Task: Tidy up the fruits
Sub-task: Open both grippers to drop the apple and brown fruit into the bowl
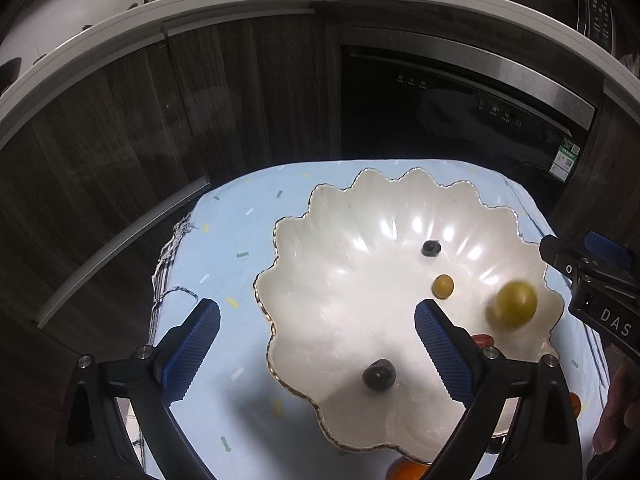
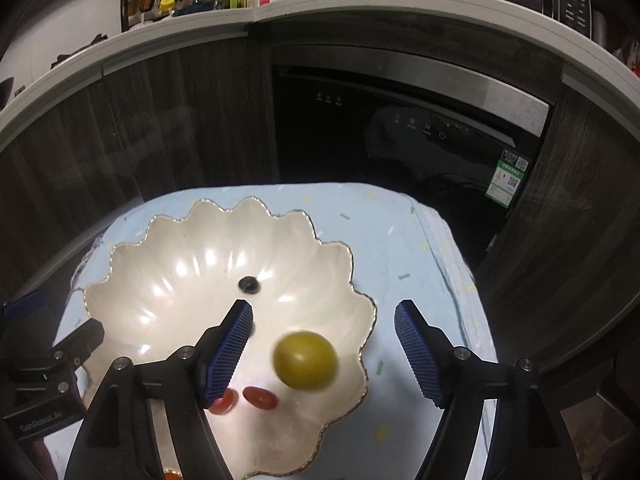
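White letters "DAS" stand on the right gripper – "GenRobot.AI" on the left gripper, beside the fingers.

Left gripper angled downward, jaws spread wide, nothing between the pads. Right gripper likewise angled down (jaws apart, pads gripping nothing). A hand shows at right edge.

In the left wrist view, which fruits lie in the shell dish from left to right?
Dark plum-like fruit → small dark berry → small yellow-brown fruit → large yellow-green fruit, blurred, near the shell dish's right rim.
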### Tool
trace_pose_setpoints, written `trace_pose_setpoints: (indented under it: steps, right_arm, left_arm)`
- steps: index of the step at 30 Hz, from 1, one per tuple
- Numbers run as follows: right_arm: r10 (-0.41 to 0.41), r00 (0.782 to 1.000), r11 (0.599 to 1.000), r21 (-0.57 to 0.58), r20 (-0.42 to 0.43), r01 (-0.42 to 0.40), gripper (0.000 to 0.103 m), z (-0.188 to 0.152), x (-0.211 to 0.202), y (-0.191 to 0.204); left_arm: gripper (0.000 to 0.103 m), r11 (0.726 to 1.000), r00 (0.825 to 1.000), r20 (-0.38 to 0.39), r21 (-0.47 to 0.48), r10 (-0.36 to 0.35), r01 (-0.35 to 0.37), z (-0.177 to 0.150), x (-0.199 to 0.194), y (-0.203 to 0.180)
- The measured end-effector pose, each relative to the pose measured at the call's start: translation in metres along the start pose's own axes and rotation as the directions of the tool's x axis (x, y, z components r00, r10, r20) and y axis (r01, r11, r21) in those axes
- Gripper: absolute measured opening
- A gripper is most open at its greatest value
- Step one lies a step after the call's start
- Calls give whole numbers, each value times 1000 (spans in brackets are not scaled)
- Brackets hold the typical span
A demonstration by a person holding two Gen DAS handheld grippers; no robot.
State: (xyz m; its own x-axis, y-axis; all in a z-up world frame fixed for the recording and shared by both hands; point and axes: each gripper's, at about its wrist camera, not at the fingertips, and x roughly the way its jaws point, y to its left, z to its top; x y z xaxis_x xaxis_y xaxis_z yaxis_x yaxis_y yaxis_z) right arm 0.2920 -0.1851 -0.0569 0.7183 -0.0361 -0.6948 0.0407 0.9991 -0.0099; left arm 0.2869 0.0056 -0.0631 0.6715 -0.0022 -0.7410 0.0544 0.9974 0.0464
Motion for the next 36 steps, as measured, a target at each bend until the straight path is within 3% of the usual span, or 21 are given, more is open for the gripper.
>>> trace_pose_setpoints:
  steps: [36]
  right_arm:
    - [4, 995, 1000, 7, 98, -5, 75, -22, -72, -24]
  left_arm:
    - [99, 999, 998, 47, -12, -47, 48, -21, -69, -21]
